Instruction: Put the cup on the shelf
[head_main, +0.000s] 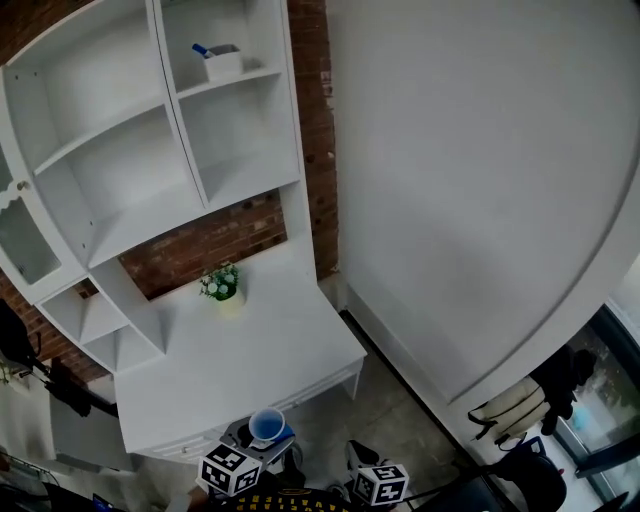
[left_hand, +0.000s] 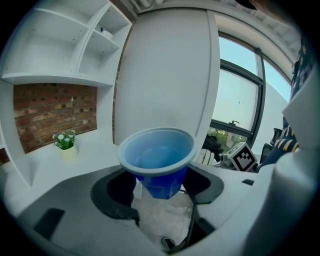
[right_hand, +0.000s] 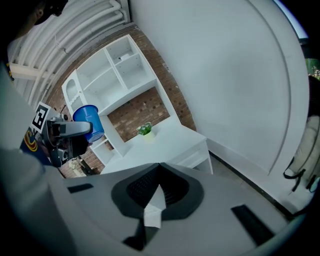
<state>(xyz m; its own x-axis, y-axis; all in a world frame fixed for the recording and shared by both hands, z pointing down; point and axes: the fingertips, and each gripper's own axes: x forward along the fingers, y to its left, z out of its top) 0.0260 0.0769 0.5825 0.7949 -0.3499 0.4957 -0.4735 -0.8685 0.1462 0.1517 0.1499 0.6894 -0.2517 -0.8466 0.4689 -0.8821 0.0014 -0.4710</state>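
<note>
Left gripper view: my left gripper (left_hand: 161, 194) has its fingers clamped on the blue cup (left_hand: 157, 157), held upright, ready for carrying. It sits low by the near edge of the bench (head_main: 250, 350) — the shelf (head_main: 150, 215) is well beyond. My right gripper (right_hand: 159, 172) idles, fingers together, empty.

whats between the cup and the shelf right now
The white desk, with a small potted plant near its back, lies between the cup and the shelf; the head view shows it.

Smooth blue plastic cup (left_hand: 159, 159), rough brick wall (head_main: 205, 245)
</note>
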